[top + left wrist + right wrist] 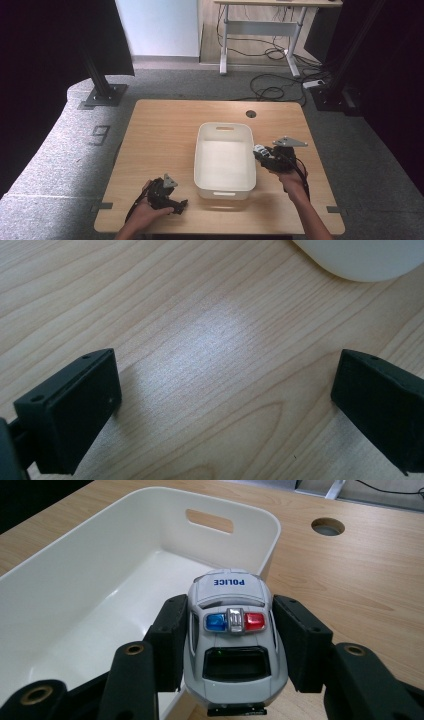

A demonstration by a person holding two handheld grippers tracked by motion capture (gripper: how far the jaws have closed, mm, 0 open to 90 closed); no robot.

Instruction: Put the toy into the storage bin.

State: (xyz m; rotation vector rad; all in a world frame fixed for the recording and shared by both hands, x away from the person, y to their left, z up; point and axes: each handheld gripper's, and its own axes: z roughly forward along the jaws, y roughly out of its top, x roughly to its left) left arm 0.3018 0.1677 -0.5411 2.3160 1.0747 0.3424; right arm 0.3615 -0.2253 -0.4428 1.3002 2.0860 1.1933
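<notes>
Toy police car (pixel 233 645), white with a blue and a red roof light, sits clamped by its flanks in the right hand-held gripper (pixel 232 640), poised over the right rim of the white bin (pixel 200 150) that stands mid-desk toward the near edge. The car's nose, lettered POLICE, points across the bin's bare floor toward the far wall with its handle slot. The left hand-held gripper (pixel 170 197) rests near the near-left corner of the desk (pixel 160 130), jaws wide apart with nothing between them but bare wood. Risk, judged from here: the car hangs right at the rim rather than well inside, so a release now could catch its tail on the wall and tip it out onto the desk; the pads also bear on smooth, curved sides, so a slack grip or a sudden tilt could let it slide nose-first and clatter into the light bin, perhaps nudging it. The high view gives the layout, with both hands, the bin's place and the cable hole near the far edge, yet the car there is a small pale blur; the right gripper view supplies the lettering, lights and pad contact, while the left gripper view adds the bin's rounded corner (pixel 360 260) just ahead of its open jaws.
</notes>
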